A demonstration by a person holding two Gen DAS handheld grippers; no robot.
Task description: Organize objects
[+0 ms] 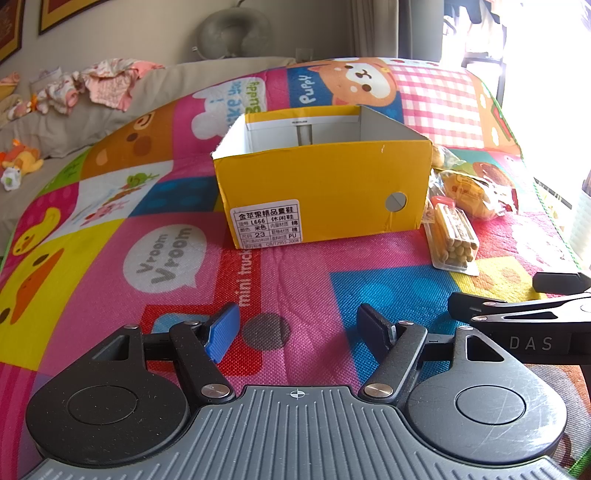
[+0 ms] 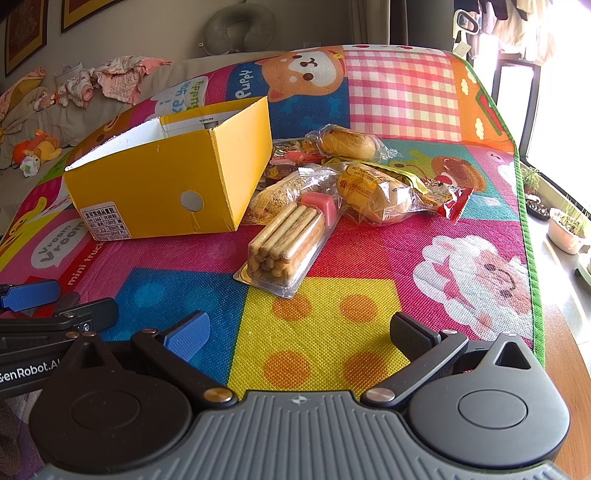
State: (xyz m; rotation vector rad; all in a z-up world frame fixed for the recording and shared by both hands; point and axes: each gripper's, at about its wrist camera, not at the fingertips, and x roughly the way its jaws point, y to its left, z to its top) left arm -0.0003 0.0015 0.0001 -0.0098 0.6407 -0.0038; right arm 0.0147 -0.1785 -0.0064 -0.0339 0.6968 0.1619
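Observation:
An open yellow cardboard box (image 1: 325,188) (image 2: 166,184) stands on a colourful play mat (image 1: 110,229) (image 2: 325,332). Right of it lies a heap of wrapped snacks: a clear pack of biscuit sticks (image 2: 286,243) (image 1: 452,236), two wrapped buns (image 2: 373,192) (image 2: 347,142), a wrapped rice cake (image 2: 280,194) and a red-ended wrapper (image 2: 450,205). My left gripper (image 1: 297,332) is open over the mat, short of the box, with nothing between its fingers. Open too, my right gripper (image 2: 299,334) hovers near the biscuit pack and holds nothing.
Beyond the mat, a grey sofa carries crumpled baby clothes (image 1: 107,83) (image 2: 110,79) and a plush toy (image 1: 22,158) (image 2: 37,149). A neck pillow (image 2: 240,26) leans on the wall. The mat's green edge (image 2: 532,258) runs along the right, with potted plants (image 2: 569,229) beyond it.

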